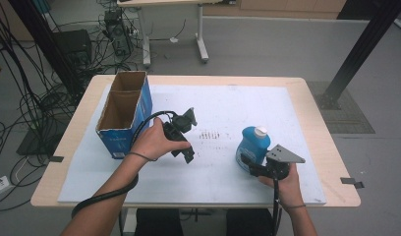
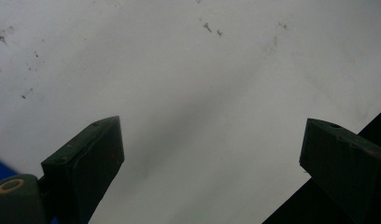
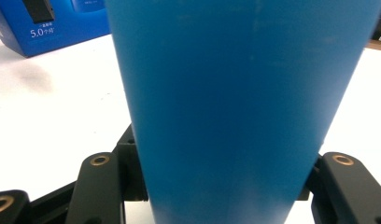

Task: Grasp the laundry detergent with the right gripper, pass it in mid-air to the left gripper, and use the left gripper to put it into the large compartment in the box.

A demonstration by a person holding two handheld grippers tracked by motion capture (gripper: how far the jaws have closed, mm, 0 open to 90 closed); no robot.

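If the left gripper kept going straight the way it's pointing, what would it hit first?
Probably the white table mat: the left gripper, jaws open and empty, points down at its bare surface, though depth is unclear.

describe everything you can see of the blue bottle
The blue bottle looks like smooth, glossy plastic, with a broad body that narrows to a white cap. It stands upright on the white mat, right of the middle, apart from the open blue cardboard box. The right gripper is shut on it, with fingers pressing on either side of its lower body in the right gripper view. No label shows.
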